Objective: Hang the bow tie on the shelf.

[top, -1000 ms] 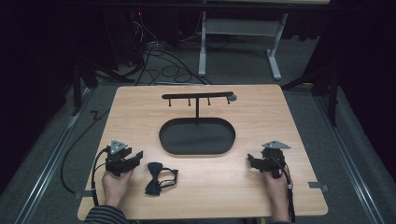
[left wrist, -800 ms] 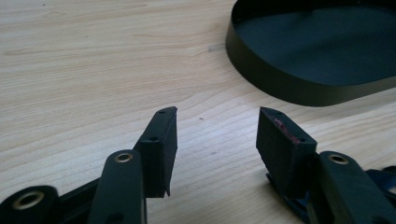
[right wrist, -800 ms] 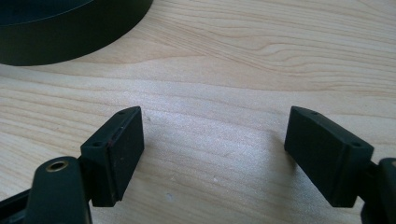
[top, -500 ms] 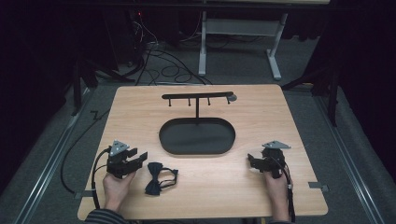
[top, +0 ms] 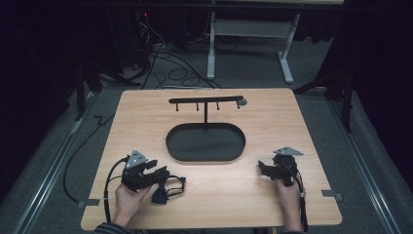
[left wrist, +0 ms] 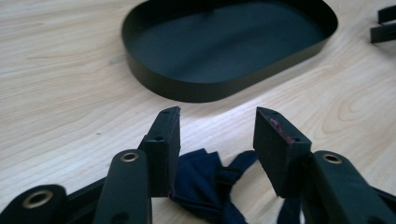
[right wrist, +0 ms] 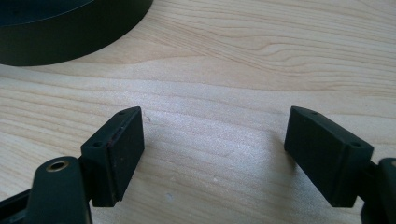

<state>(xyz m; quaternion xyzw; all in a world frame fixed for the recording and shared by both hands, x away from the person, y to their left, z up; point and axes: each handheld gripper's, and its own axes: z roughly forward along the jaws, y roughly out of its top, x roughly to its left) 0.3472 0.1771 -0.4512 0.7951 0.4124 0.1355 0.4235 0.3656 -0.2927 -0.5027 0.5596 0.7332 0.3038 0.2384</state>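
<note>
Since a second ago my left gripper (top: 163, 176) has slid along the table toward the dark navy bow tie (top: 165, 189) and now hangs right over it, its jaws having just been closing but with a clear gap between the pads, nothing pinched. From the left gripper view the bow tie (left wrist: 205, 184) lies flat on the wooden table (top: 272, 122) between and below the jaws, near the front edge and well short of the black oval tray (top: 205, 142) with its hook stand (top: 205, 101). I judge the tie light, soft and floppy, its strap apt to trail, so I would take it at the centre knot. Over on the right, my right gripper (top: 265, 169) rests spread wide above bare wood
</note>
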